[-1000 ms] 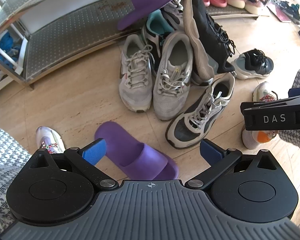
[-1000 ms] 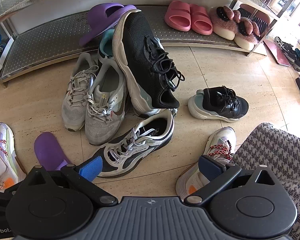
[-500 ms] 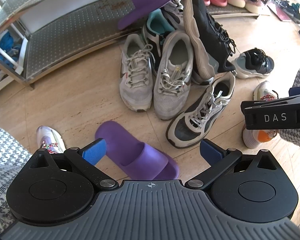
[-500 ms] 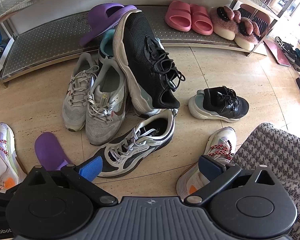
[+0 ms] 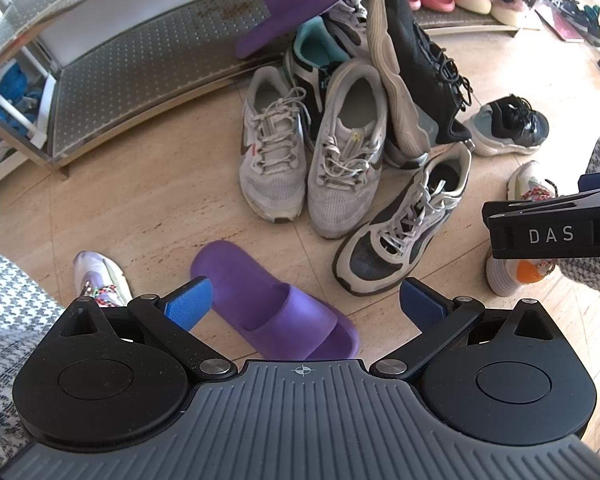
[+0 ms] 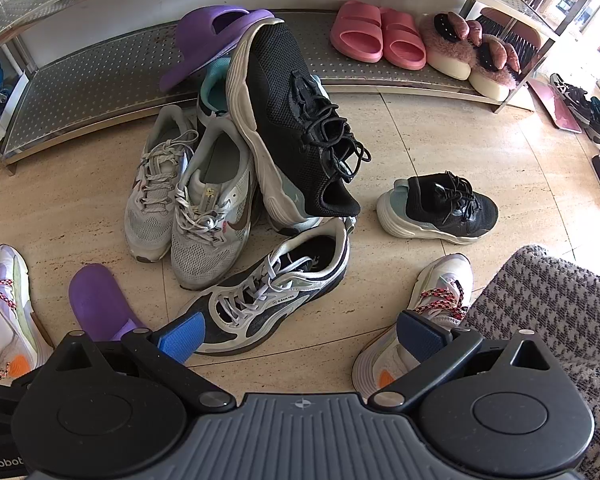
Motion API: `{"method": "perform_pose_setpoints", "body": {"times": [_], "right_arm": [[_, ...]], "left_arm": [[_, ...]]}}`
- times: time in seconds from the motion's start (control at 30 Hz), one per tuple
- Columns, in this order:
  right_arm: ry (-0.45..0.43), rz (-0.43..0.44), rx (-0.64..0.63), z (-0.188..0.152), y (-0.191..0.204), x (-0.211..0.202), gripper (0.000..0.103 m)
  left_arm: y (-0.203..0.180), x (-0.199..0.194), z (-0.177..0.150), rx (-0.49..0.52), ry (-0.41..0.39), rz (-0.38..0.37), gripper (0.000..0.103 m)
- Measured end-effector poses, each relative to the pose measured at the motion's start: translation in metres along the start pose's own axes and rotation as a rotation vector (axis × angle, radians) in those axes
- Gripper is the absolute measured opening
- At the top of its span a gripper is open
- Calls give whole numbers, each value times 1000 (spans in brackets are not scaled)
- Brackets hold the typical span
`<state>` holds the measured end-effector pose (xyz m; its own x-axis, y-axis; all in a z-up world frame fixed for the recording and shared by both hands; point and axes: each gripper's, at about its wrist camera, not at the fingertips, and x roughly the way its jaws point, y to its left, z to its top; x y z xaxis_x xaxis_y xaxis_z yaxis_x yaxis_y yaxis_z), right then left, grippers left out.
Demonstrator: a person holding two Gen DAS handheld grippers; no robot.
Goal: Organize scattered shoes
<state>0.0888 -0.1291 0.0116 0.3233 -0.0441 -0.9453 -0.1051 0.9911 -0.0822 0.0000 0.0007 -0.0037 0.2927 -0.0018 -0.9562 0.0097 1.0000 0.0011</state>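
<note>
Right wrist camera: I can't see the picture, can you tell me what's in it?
A messy pile of sneakers sits on a tan floor in front of a metal shoe rack, with the open right gripper hovering empty at the bottom. Pink slides and fluffy slippers sit neatly on the rack.

Tiled floor (image 6: 440, 144), scattered sneakers (image 6: 260, 312), purple slide (image 5: 276, 312)

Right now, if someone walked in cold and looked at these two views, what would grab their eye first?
Probably the heap of sneakers in the middle of the floor, topped by a big black sneaker tipped on its side. Next, the purple slide lying alone on the tiles between the left gripper's open jaws, its mate propped against the shelf edge. The pink slides sit neatly on the rack.
</note>
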Motion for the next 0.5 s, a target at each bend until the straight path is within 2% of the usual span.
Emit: {"method": "perform_pose_setpoints", "body": {"times": [0.5], "right_arm": [[1, -2, -1, 1, 5, 1, 102]], "left_arm": [[1, 0, -1, -3, 2, 2, 102]]}}
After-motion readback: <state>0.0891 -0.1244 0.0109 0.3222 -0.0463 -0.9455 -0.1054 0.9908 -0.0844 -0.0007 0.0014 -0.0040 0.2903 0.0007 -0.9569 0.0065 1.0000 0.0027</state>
